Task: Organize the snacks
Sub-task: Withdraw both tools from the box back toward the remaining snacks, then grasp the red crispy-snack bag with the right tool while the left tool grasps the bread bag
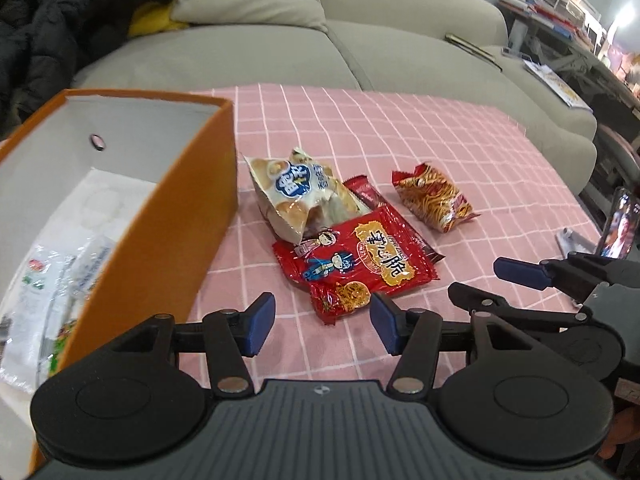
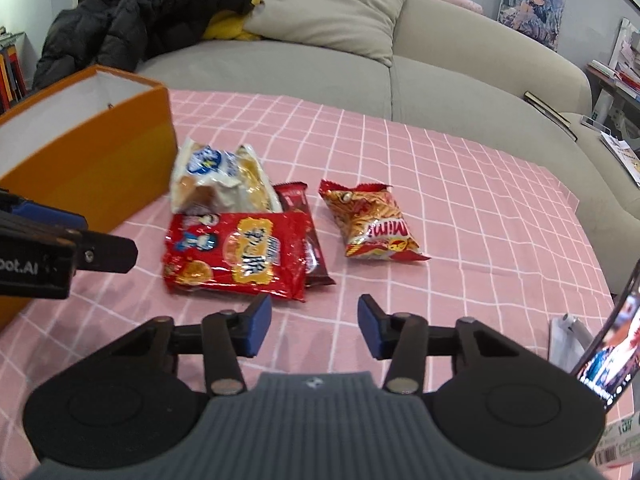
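Snacks lie on a pink checked cloth (image 1: 400, 140). A cream bread bag (image 1: 296, 196) (image 2: 220, 180) rests beside an orange box (image 1: 160, 216) (image 2: 100, 160). In front of the bag lies a red packet (image 1: 360, 264) (image 2: 240, 256), partly over a dark bar (image 1: 366, 194) (image 2: 296, 200). An orange-red noodle-snack bag (image 1: 436, 200) (image 2: 376, 224) sits apart to the right. My left gripper (image 1: 323, 324) is open just short of the red packet's near corner. My right gripper (image 2: 314, 330) is open over bare cloth, short of the packet and the snack bag. White packets (image 1: 60, 272) lie in the box.
A phone on a stand (image 2: 612, 352) (image 1: 620, 224) stands at the cloth's right edge. A beige sofa (image 2: 360, 76) with a pillow (image 2: 332, 8) and a black jacket (image 2: 132, 16) runs behind the table. Shelves with books are at the far right.
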### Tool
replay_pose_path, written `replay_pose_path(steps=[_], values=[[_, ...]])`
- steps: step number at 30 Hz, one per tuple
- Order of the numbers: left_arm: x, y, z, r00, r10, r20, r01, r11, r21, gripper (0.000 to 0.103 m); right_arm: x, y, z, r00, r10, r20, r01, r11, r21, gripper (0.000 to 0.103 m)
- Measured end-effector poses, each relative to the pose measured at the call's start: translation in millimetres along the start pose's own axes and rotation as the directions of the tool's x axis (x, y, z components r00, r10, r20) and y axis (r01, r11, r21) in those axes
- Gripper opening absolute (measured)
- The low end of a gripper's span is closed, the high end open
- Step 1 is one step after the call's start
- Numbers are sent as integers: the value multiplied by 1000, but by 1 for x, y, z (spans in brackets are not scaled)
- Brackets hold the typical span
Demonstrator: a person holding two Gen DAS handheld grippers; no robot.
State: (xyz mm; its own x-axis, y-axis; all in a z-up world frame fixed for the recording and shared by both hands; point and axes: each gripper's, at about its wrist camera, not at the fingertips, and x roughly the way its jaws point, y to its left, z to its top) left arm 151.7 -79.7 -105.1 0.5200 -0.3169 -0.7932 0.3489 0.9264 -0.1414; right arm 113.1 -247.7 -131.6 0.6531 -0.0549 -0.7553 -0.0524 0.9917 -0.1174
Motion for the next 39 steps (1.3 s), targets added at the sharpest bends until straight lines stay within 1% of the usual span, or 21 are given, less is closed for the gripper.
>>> replay_pose_path(steps=[2, 4, 5, 7, 9, 12, 14, 15, 17, 19, 22, 24, 26, 28, 30, 31, 32, 34, 35, 38, 39], values=[[12, 2, 2, 1000, -1, -15, 1, 1000, 6, 65, 9, 0, -1, 1000, 10, -19, -10, 1000, -10, 43], [23, 6, 4, 999, -16, -36, 16, 1000, -11, 64, 18, 3, -2, 999, 19, -40, -20, 1000, -21, 37], [29, 8, 5, 998, -32, -49, 31, 999, -27, 61, 21, 4, -3, 999, 20, -47, -21, 1000, -23, 32], [38, 11, 5, 996, -62, -70, 58, 996, -62, 52, 27, 5, -5, 998, 22, -59, -23, 1000, -19, 25], [46, 14, 4, 993, -84, -88, 75, 992, -102, 36, 32, 4, -6, 997, 39, -70, -39, 999, -3, 24], [52, 18, 2, 989, -115, -95, 100, 984, -151, 25, 37, 5, -8, 996, 43, -81, -43, 999, -4, 24], [53, 18, 1, 989, -118, -86, 103, 980, -168, 20, 38, 6, -8, 996, 42, -81, -44, 999, -12, 24], [52, 18, 1, 989, -117, -88, 101, 981, -167, 5, 38, 6, -8, 996, 41, -78, -43, 999, -15, 24], [52, 16, 1, 987, -116, -109, 97, 981, -169, 6, 35, 5, -8, 997, 37, -72, -39, 999, -21, 24], [47, 15, -2, 986, -121, -118, 96, 975, -203, 6, 31, 4, -8, 997, 33, -71, -35, 999, -26, 24], [40, 10, -9, 981, -152, -120, 118, 960, -253, 5, 26, 1, -10, 997, 32, -76, -34, 999, -14, 24], [36, 4, -14, 977, -174, -126, 137, 957, -256, 5, 23, -3, -13, 996, 29, -83, -29, 1000, 3, 24], [35, -3, -17, 968, -204, -148, 159, 950, -270, 5, 21, -7, -16, 996, 14, -90, -13, 1000, 13, 24], [35, -13, -22, 953, -248, -175, 194, 941, -277, 5, 19, -13, -20, 995, 11, -96, -8, 999, 35, 24], [35, -23, -25, 938, -284, -198, 231, 939, -254, 4, 19, -18, -23, 994, 10, -106, -4, 999, 54, 24], [35, -27, -26, 934, -293, -204, 244, 941, -236, 4, 20, -20, -23, 994, 8, -107, -2, 998, 58, 24], [33, -30, -27, 936, -286, -206, 240, 945, -222, 9, 19, -22, -23, 994, 6, -107, 0, 998, 59, 24], [26, -30, -25, 950, -248, -190, 212, 958, -192, 13, 16, -23, -21, 995, 6, -98, 0, 998, 58, 24], [21, -28, -23, 958, -228, -172, 198, 964, -175, 18, 13, -23, -20, 996, 5, -91, 1, 998, 61, 24], [4, -18, -15, 985, -149, -88, 136, 982, -130, 27, 2, -23, -16, 997, 17, -73, -10, 995, 100, 24], [0, -15, -12, 992, -112, -58, 105, 988, -116, 30, 0, -23, -15, 997, 23, -72, -14, 992, 125, 28]])
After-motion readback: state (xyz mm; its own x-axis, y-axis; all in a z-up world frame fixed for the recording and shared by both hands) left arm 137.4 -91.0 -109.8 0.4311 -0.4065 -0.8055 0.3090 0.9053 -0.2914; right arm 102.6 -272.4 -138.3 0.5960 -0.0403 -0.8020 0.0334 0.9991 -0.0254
